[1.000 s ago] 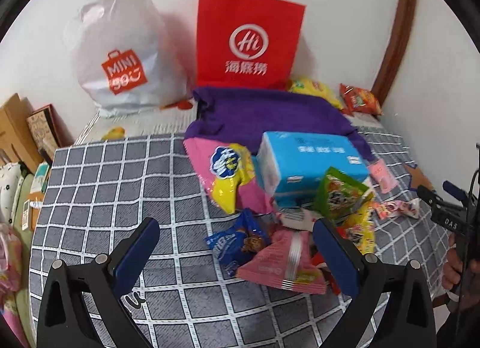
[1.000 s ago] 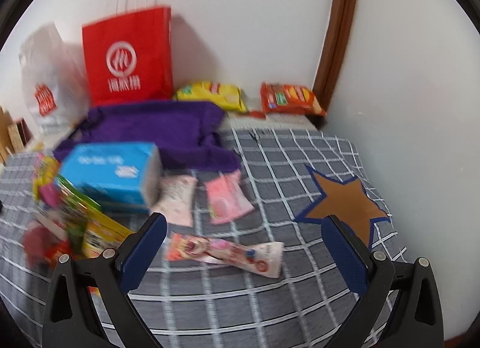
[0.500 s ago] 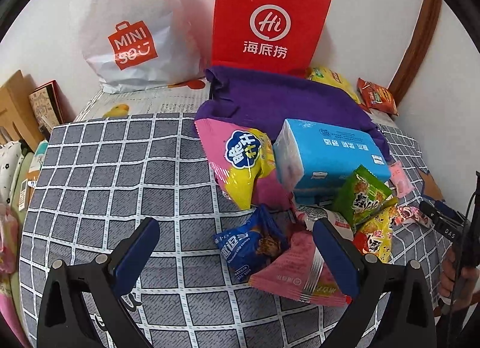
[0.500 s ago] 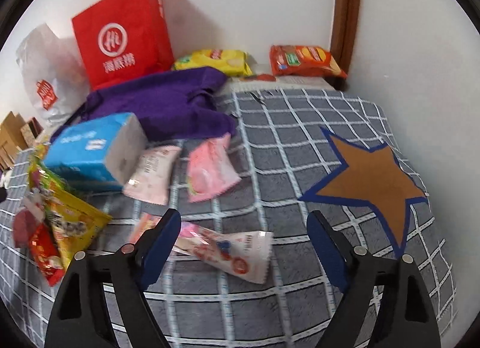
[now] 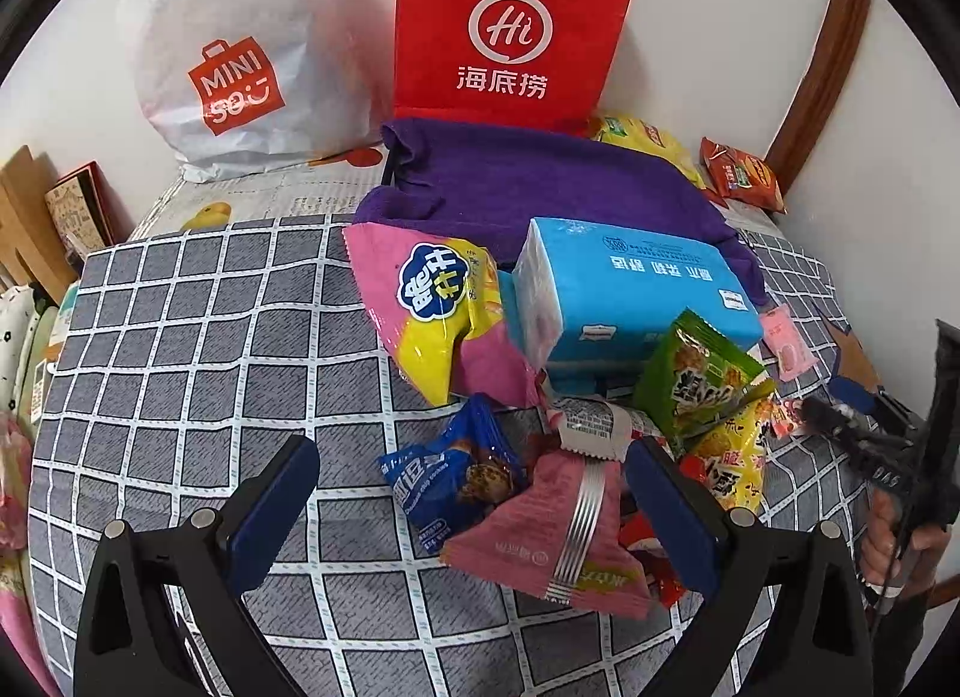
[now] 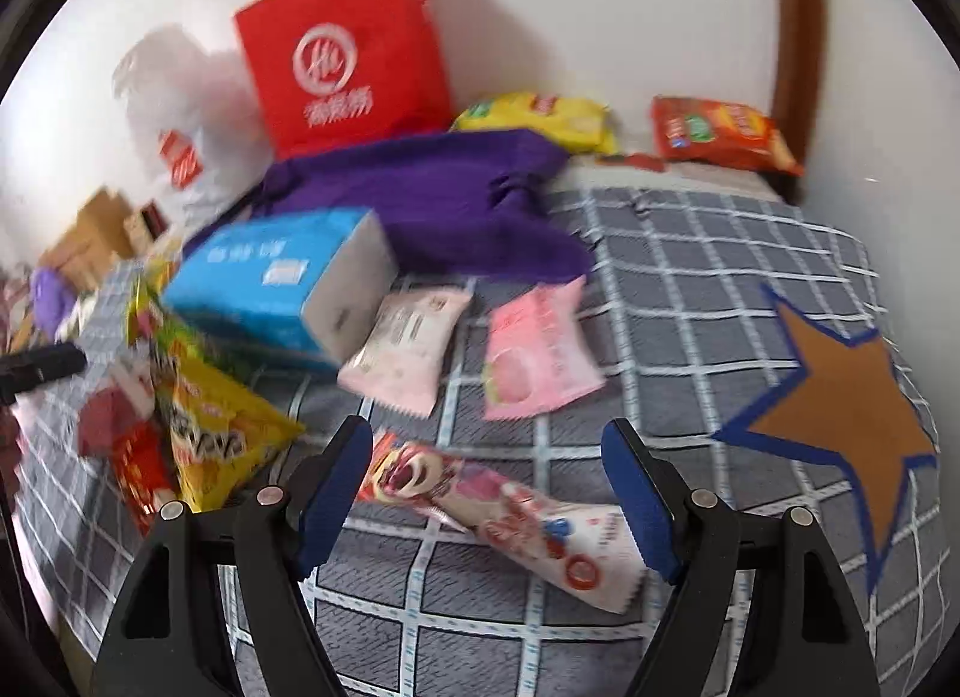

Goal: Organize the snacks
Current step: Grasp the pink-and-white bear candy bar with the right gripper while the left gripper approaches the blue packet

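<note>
red bag point(image 5: 510, 24) reads "hi"; white bag point(image 5: 240, 66) perhaps "miniso".

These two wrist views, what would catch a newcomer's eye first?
Probably the red paper bag standing against the back wall, with a purple cloth spread below it. Then the jumble of snack packets around the blue tissue pack on the grey checked cover, and the brown star printed on it at the right.
</note>
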